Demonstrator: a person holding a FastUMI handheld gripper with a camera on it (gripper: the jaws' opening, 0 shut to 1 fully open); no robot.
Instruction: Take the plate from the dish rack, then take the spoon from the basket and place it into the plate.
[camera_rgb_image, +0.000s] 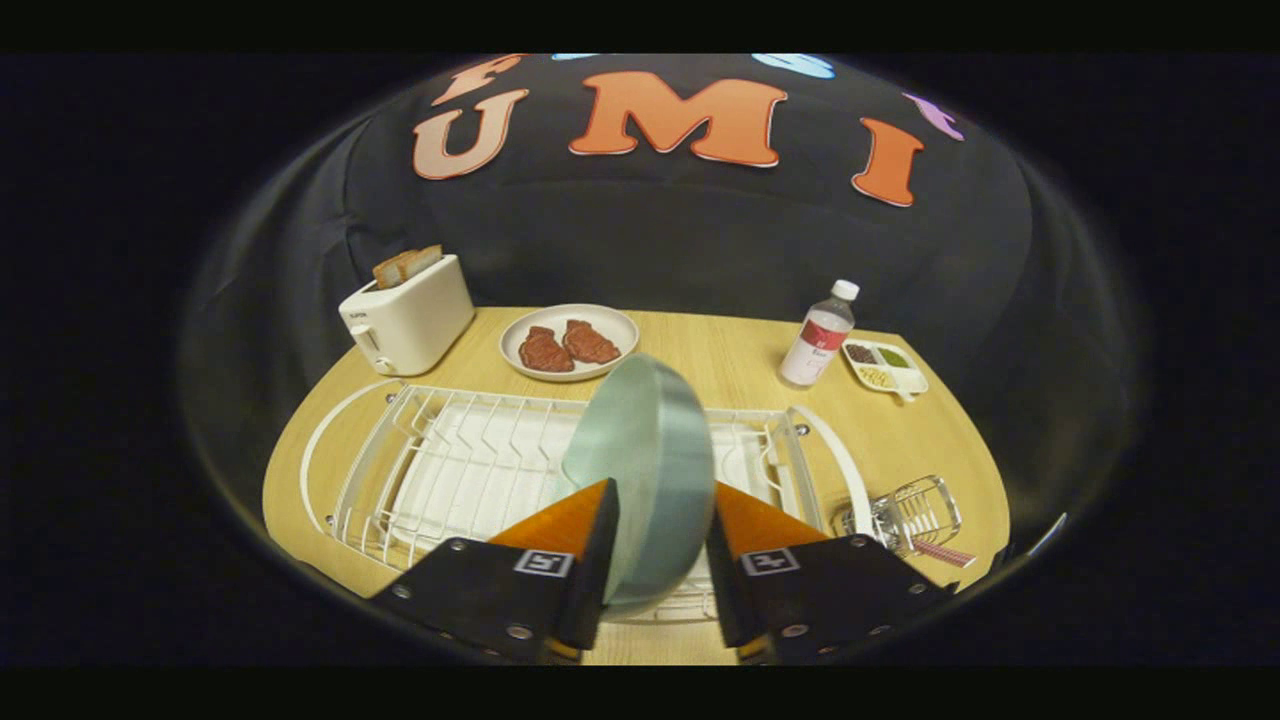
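A pale green plate (645, 470) stands on edge between my two fingers, lifted above the white wire dish rack (450, 470). My gripper (662, 510) is shut on the plate, with the left finger (580, 545) and the right finger (750, 545) pressing its two faces. To the right of the rack sits a small clear wire basket (912, 515). A pink-striped spoon handle (945, 553) pokes out of the basket toward the table's near edge.
On the wooden table (730, 350) beyond the rack are a white toaster (407, 315) with bread, a white plate with two brown patties (568, 342), a plastic bottle (818, 335) and a small divided dish (885, 365).
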